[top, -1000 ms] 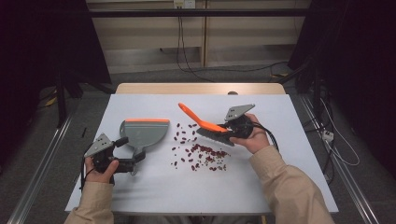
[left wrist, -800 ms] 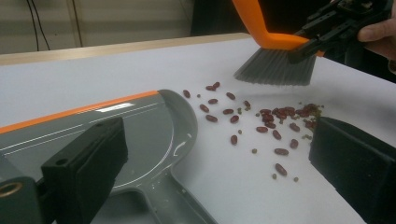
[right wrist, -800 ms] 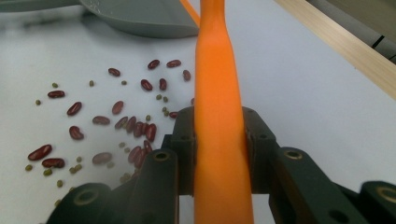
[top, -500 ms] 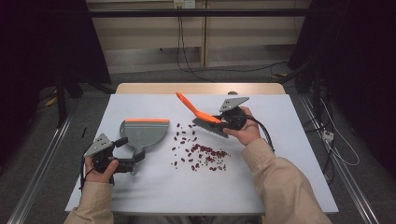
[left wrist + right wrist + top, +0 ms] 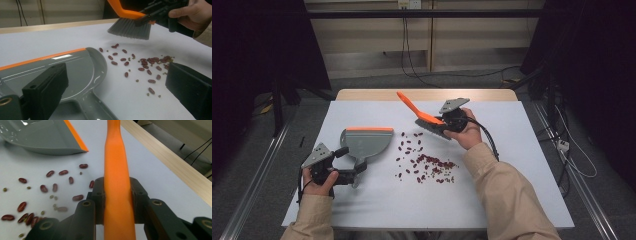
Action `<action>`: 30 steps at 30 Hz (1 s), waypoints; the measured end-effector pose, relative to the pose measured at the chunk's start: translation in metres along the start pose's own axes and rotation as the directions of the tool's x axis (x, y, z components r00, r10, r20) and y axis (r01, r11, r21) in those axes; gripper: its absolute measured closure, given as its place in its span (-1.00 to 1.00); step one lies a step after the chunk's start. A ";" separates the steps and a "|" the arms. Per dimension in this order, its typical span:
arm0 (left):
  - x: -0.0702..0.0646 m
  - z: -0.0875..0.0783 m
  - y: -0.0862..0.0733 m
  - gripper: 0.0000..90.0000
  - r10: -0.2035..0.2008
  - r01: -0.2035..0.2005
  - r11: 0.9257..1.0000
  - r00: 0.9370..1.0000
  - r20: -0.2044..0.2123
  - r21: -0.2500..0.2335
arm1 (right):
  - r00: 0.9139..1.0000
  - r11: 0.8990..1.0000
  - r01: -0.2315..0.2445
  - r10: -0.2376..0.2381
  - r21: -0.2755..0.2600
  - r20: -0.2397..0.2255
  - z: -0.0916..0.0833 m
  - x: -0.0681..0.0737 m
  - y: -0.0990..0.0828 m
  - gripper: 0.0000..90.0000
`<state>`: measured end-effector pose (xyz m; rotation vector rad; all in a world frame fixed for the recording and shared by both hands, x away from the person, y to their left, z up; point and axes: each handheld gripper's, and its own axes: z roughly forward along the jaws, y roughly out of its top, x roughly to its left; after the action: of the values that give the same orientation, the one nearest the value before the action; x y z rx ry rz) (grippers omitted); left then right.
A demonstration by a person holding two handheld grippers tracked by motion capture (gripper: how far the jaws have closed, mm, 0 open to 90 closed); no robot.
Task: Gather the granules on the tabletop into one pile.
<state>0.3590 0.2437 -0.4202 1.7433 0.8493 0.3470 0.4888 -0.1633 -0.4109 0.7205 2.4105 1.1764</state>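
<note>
Right gripper view: the right gripper clamps the stiff, light brush by its slick handle, beyond the beans; the left gripper grasps the dustpan handle.

1. The dustpan was glossy grey with a bright orange strip along its front edge.
2. The brush had a bright orange handle and grey bristles.
3. The scattered beans were dark red-brown, mixed with a few small olive-green grains.
4. The table had a plain pale grey-white top, with a light wood-coloured strip at its far edge.
5. The left gripper was black, with a pale grey plate on top.
6. The right gripper was black too, with the same pale grey plate.
7. The person's sleeves were plain beige.
8. The cables behind the table were black.
</note>
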 end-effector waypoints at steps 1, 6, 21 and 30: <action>0.001 0.000 0.000 -0.91 0.003 -0.003 1.000 1.000 -0.002 0.003 | 1.000 1.000 0.003 -0.003 0.000 0.005 0.003 -0.001 0.001 0.58; 0.001 -0.001 0.000 -0.91 -0.004 0.004 1.000 1.000 -0.002 -0.003 | 1.000 1.000 0.010 -0.010 -0.004 0.015 0.020 -0.004 0.005 0.58; 0.002 -0.001 -0.001 -0.91 -0.008 0.008 1.000 1.000 -0.002 0.000 | 0.995 0.994 0.104 -0.104 0.011 0.000 0.065 0.002 0.018 0.58; 0.002 -0.001 -0.002 -0.91 -0.008 0.008 1.000 1.000 0.000 0.004 | 0.979 0.984 0.177 -0.173 0.027 -0.105 0.065 0.016 0.021 0.58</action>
<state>0.3594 0.2462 -0.4218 1.7436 0.8570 0.3406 0.5158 -0.1027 -0.4338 0.4568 2.5258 1.1256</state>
